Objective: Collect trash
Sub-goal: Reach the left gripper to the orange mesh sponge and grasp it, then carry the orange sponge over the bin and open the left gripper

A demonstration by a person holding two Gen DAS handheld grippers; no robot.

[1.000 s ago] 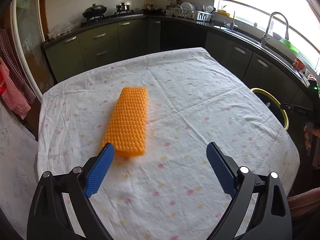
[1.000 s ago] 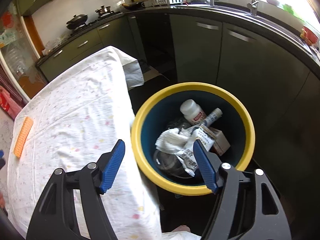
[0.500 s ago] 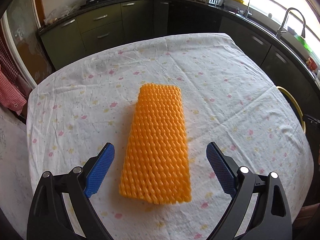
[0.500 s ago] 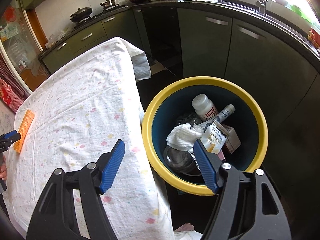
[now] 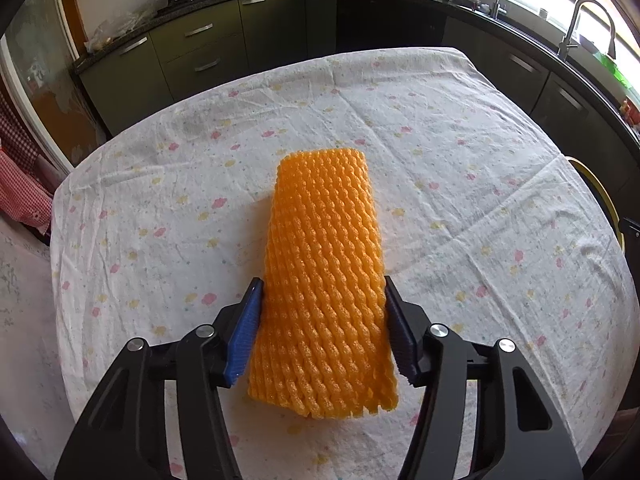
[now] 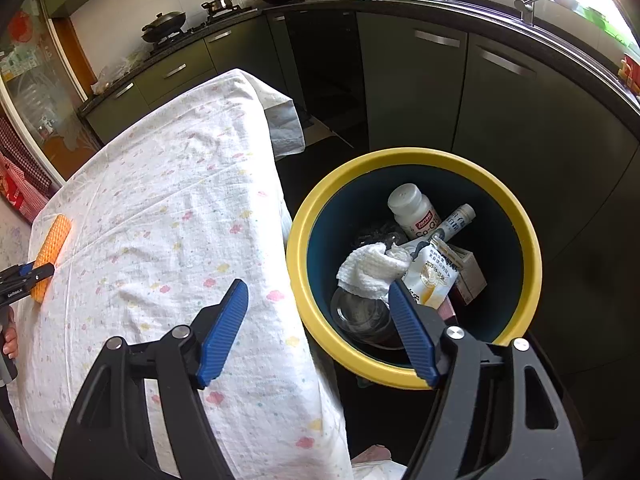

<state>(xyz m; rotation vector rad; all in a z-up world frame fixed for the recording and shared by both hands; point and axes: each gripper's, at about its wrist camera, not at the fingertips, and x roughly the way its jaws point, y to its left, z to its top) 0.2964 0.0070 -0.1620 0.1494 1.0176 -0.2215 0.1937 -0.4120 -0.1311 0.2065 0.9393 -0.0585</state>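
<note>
Left hand-held gripper (image 5: 324, 332): I have just been closing its jaws, and they now sit against both long sides of the orange foam net (image 5: 326, 264) at its near end. A second ago they stood wide with the net off to one side; now the net runs straight up between them.
Grip quality: the blue pads (image 5: 244, 336) touch the net's edges, and the foam looks barely squashed, so I judge this a light pinch on a soft thing that may slip when lifted.
Orange foam net: it lies flat on the desk (image 5: 480, 208), lengthwise away from me, near end close to the near edge, far end about mid-desk. From the right wrist view it sits at the desk's far left edge (image 6: 52, 248), with the left hand-held gripper on its end.
Right hand-held gripper (image 6: 320, 328): jaws spread, nothing between them; it hangs over the desk's right edge and the bin, much as it did a second ago.
Bin (image 6: 304, 216): yellow rim, dark inside, on the floor just beside the desk's right edge. It already holds a white bottle (image 6: 412, 210), a crumpled white tissue (image 6: 370, 266), a printed pouch (image 6: 430, 278) and a small carton (image 6: 470, 276).
Meaning for the task: the net is the only trash I see left on the desk. With the pinch made, I judge the next step is lifting it and carrying it across the desk to the bin.
</note>
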